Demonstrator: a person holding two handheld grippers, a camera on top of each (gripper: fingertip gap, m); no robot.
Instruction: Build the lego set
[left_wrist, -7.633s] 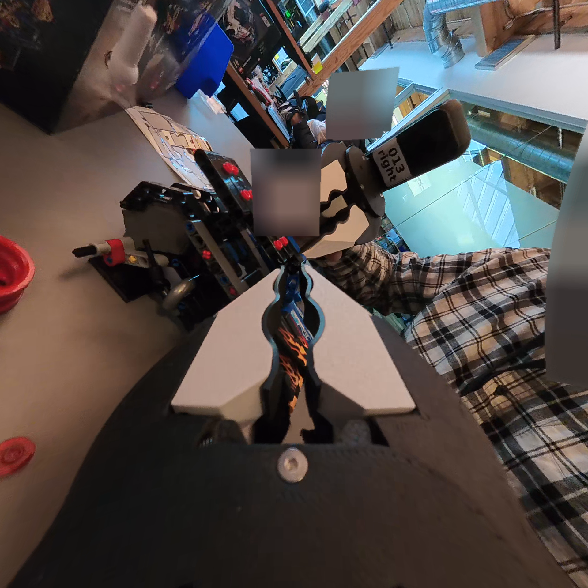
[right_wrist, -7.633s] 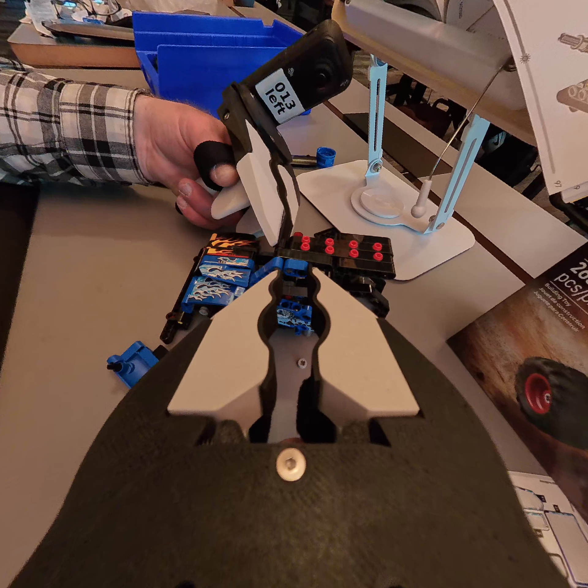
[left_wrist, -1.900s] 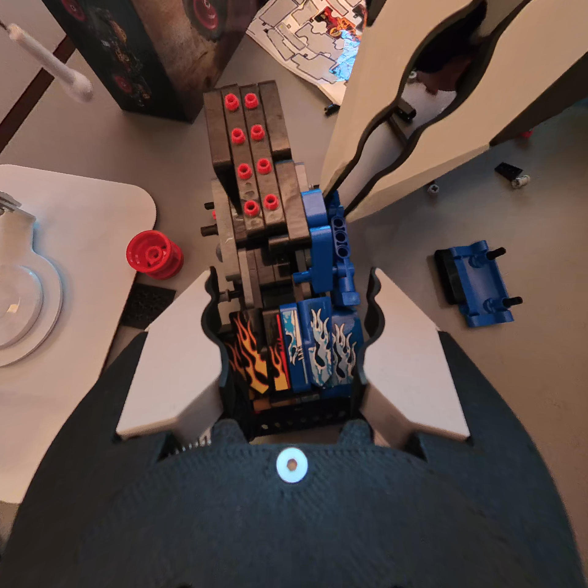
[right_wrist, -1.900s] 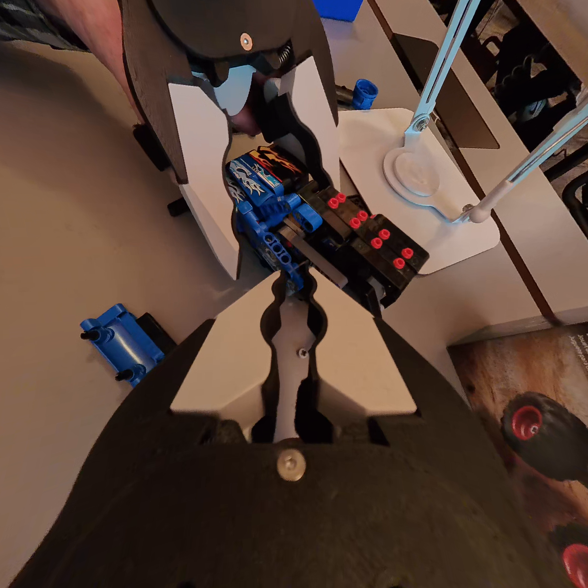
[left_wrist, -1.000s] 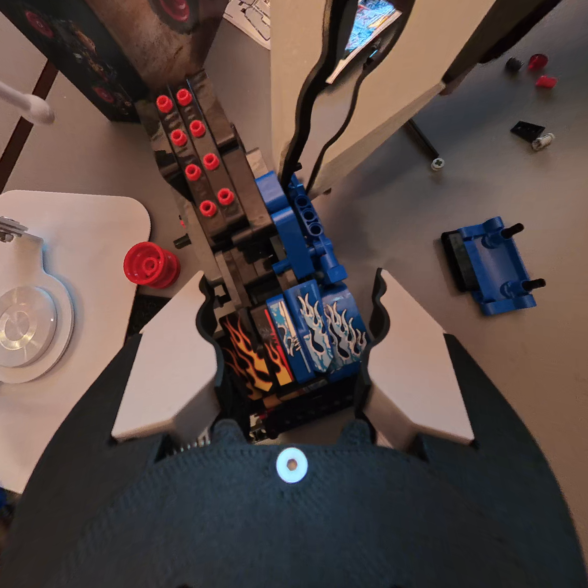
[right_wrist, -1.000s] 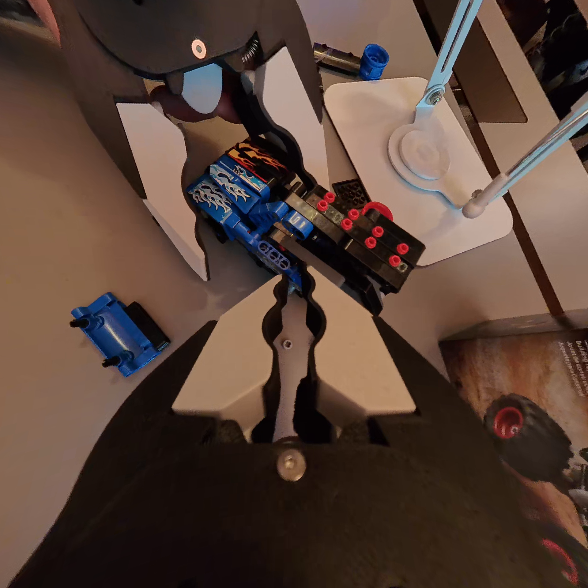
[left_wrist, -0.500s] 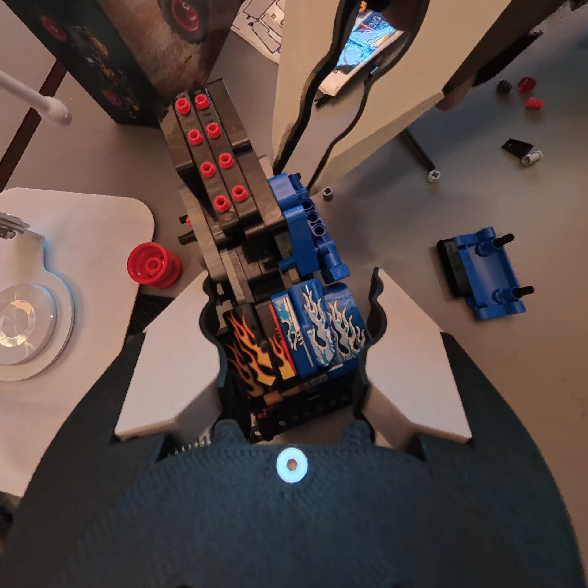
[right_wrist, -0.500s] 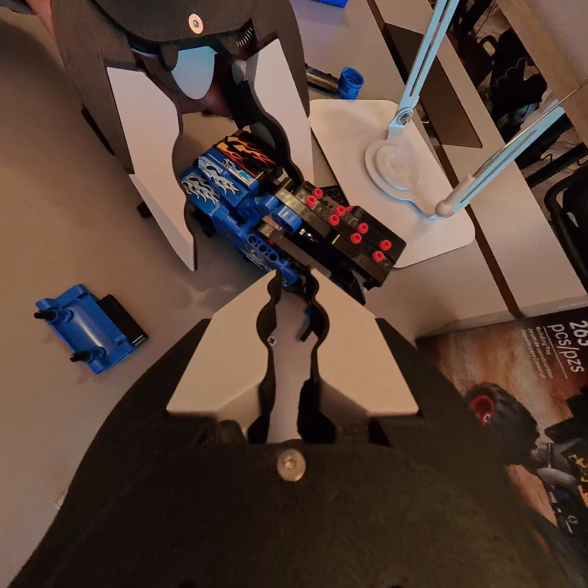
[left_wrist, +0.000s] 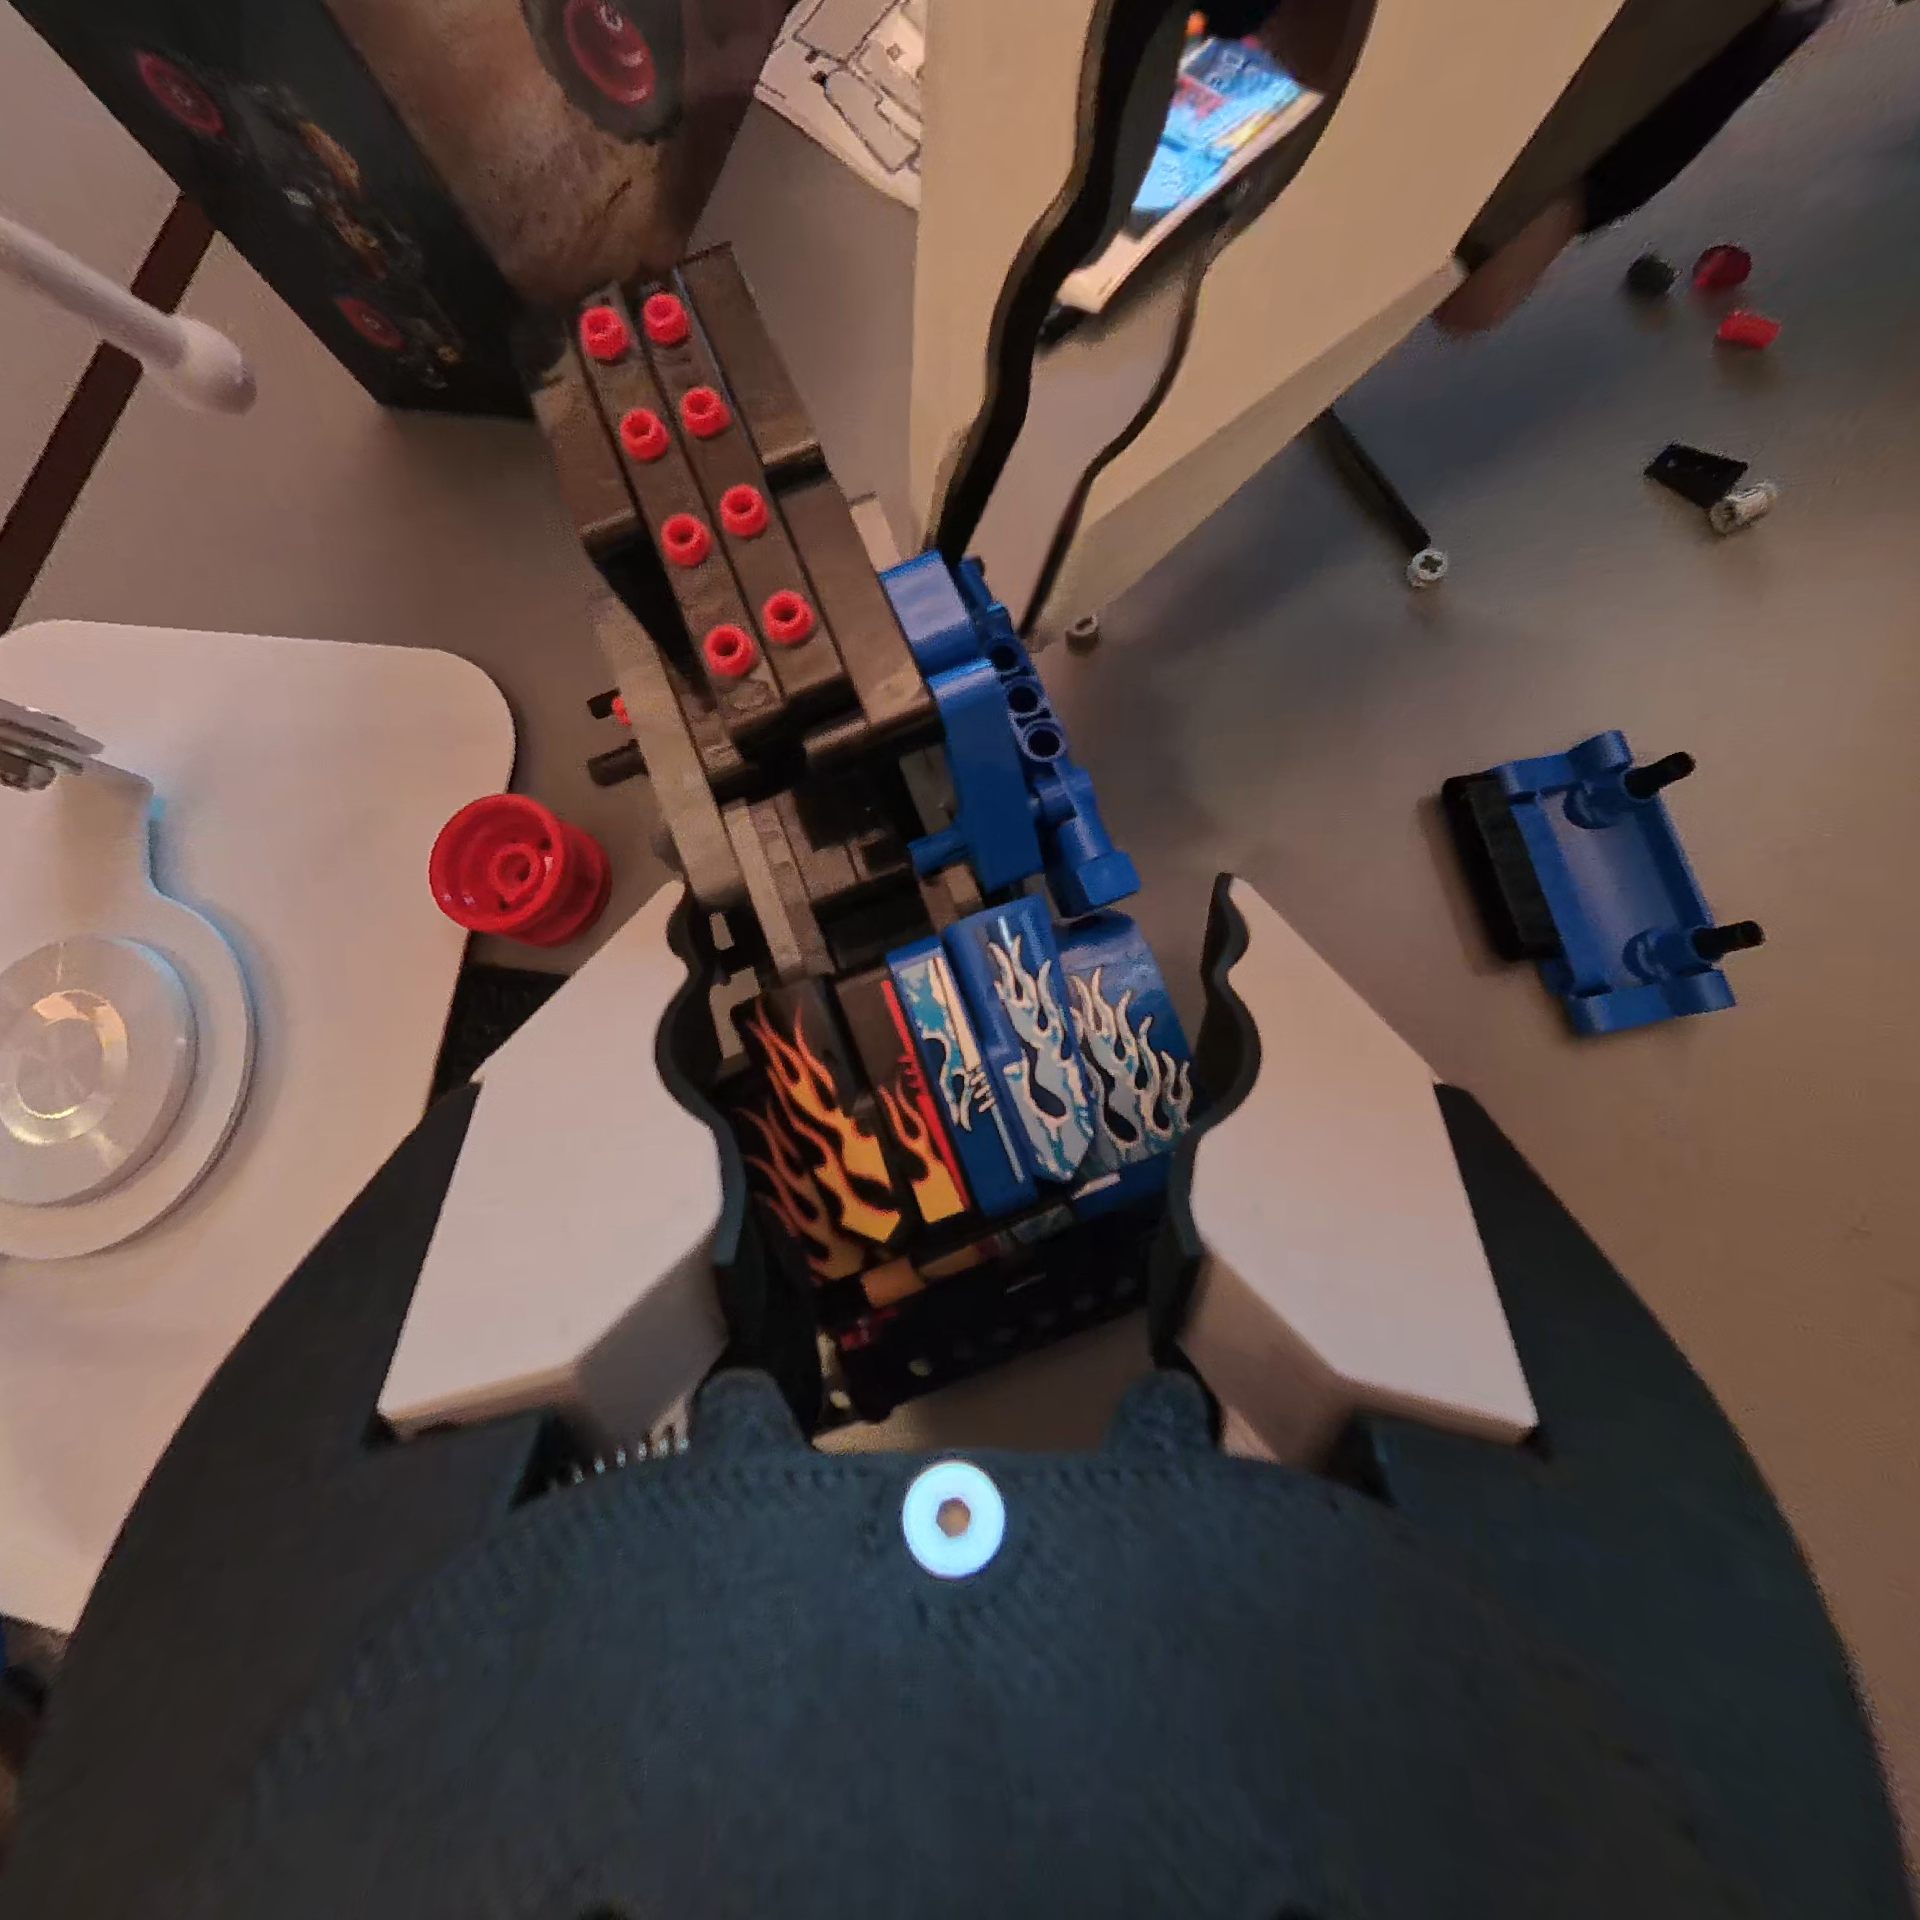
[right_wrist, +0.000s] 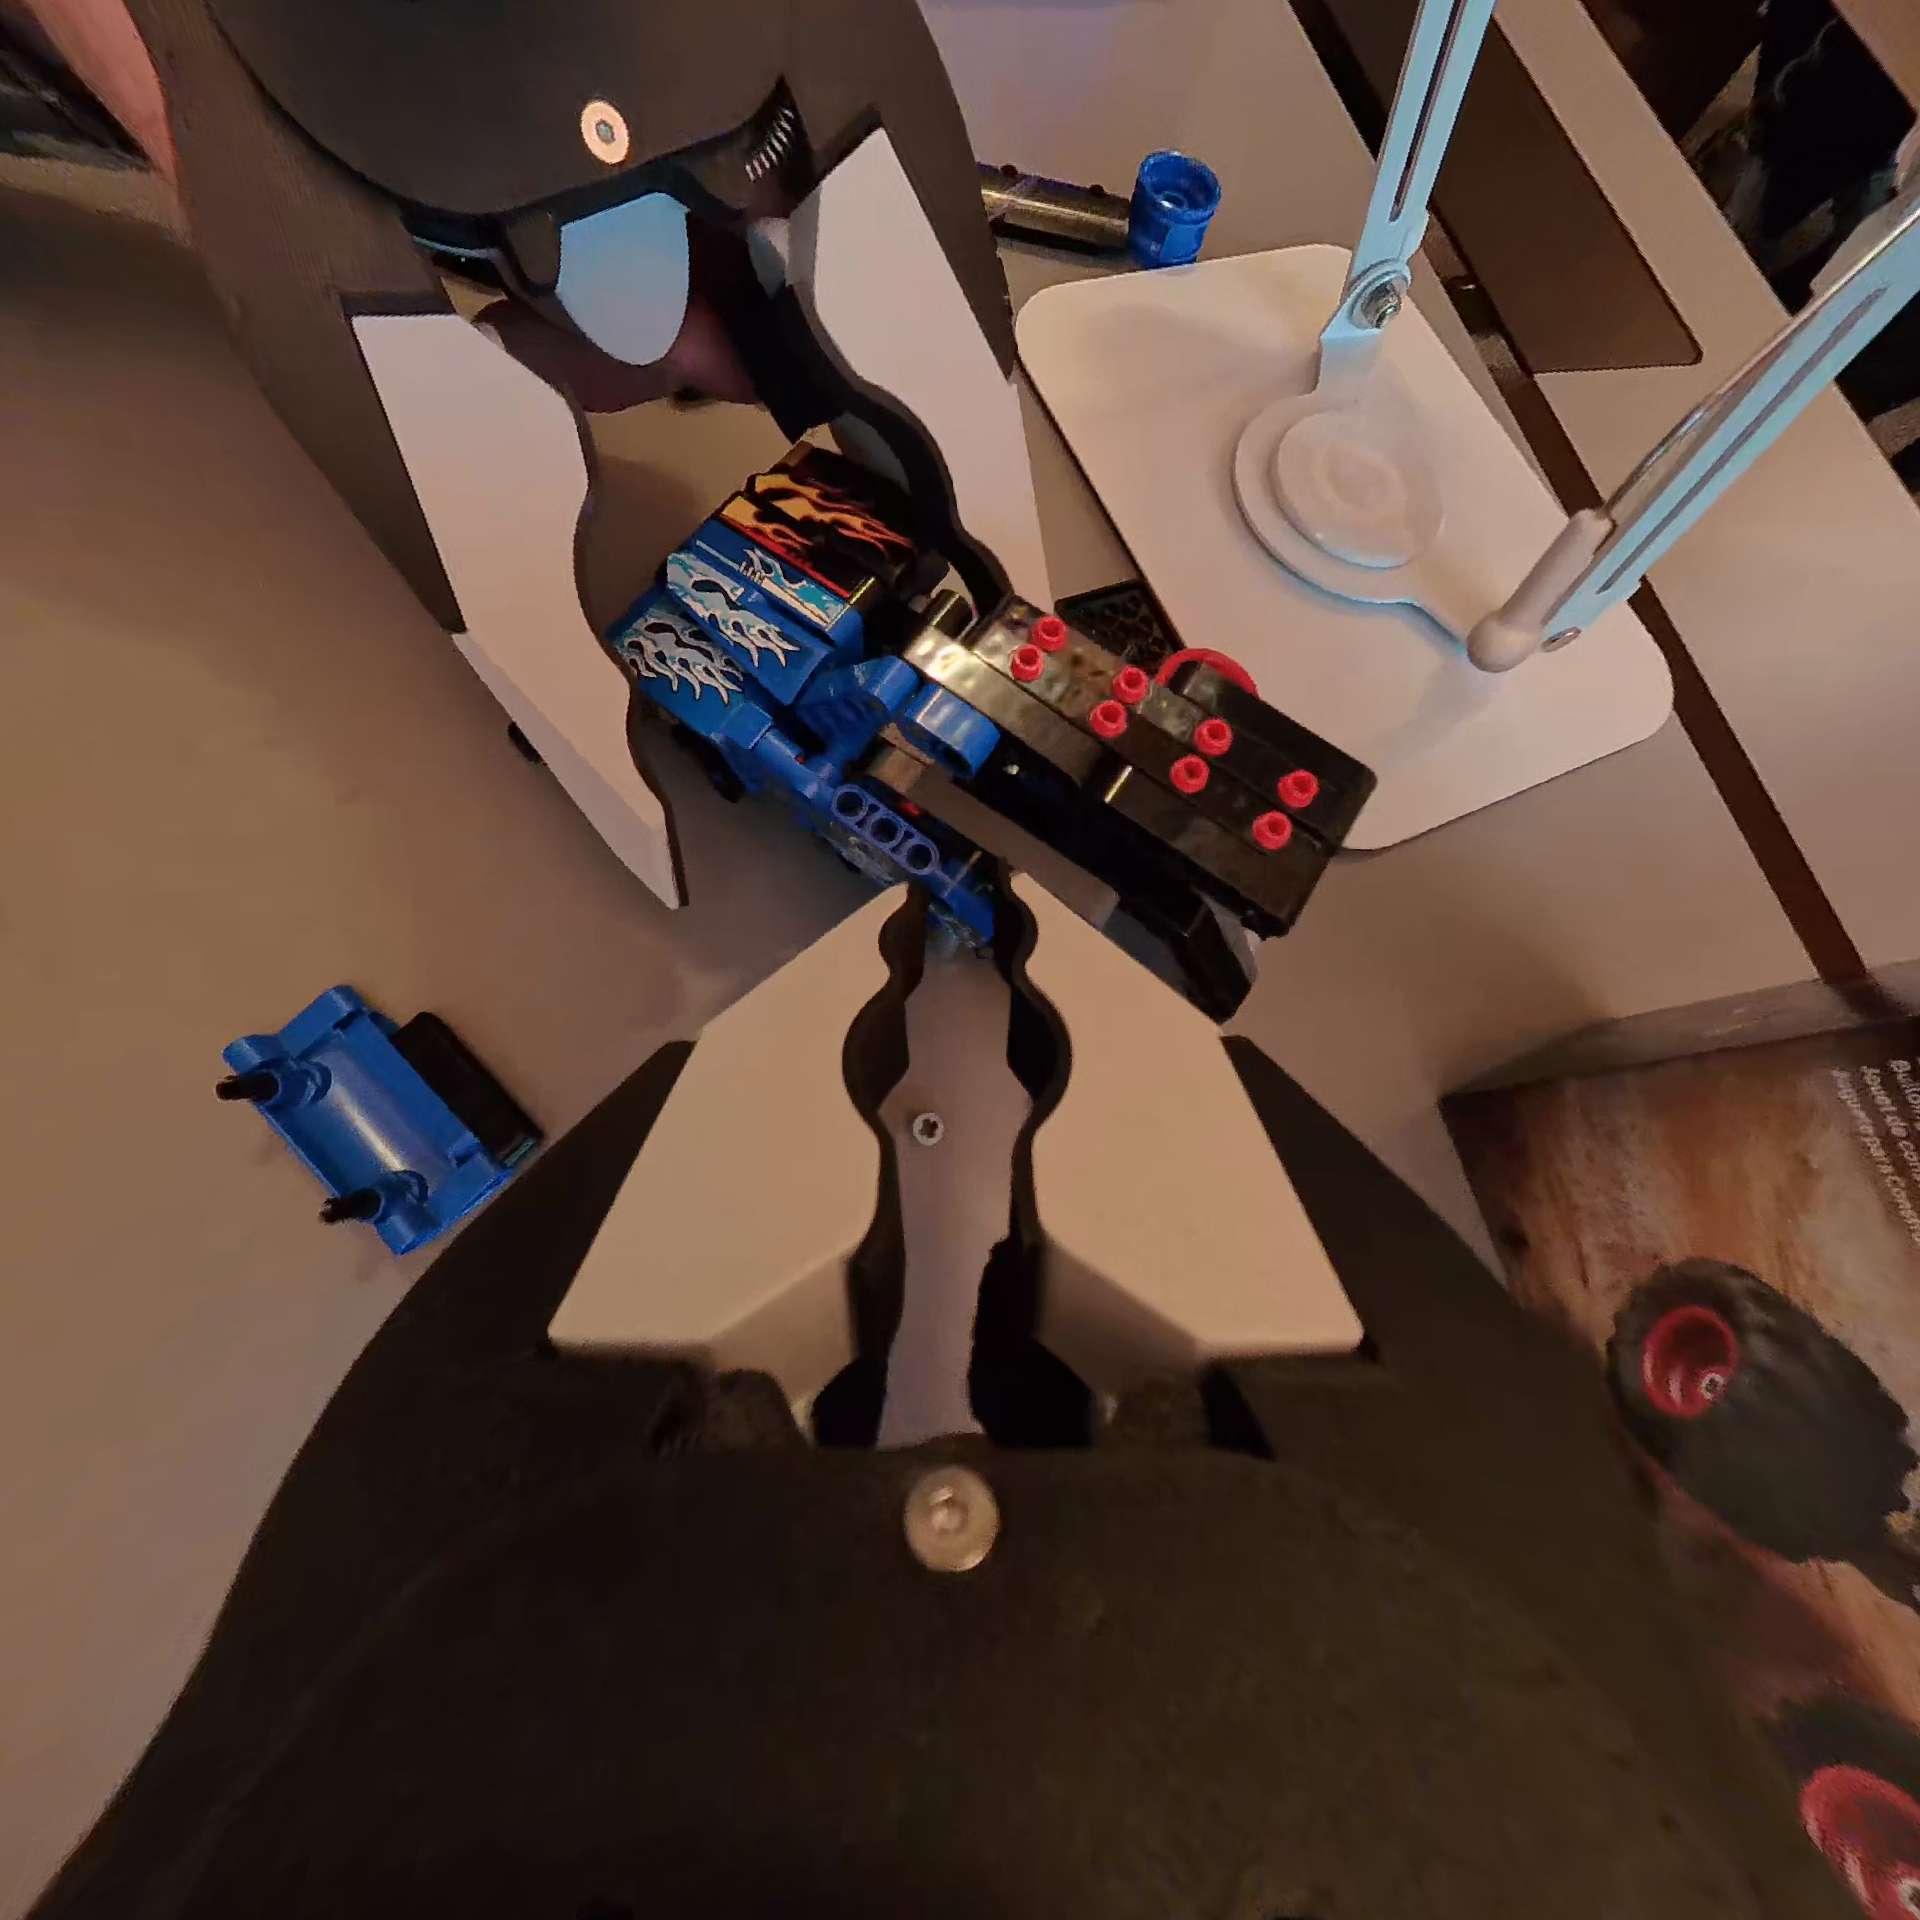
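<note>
One part-built lego truck (left_wrist: 831, 831) lies on the grey counter (left_wrist: 1558, 1195), its flame-printed end clamped between the widely spread fingers of the left tool (left_wrist: 951, 1039). Eight red studs (left_wrist: 707, 488) line the black panels at the model's far end. The right tool (right_wrist: 951, 925), its fingers nearly together, has its tips pinching the blue side beam (right_wrist: 894, 821) of the truck. A loose blue lego piece (left_wrist: 1590, 894) with two black pins lies apart on the counter, beside the right tool. A red wheel hub (left_wrist: 514, 868) sits just beside the truck, at the edge of a white lamp base (left_wrist: 260, 727). The set's box (right_wrist: 1714, 1247) stands near the truck's studded end, with small loose parts (left_wrist: 1714, 499) scattered farther off.
</note>
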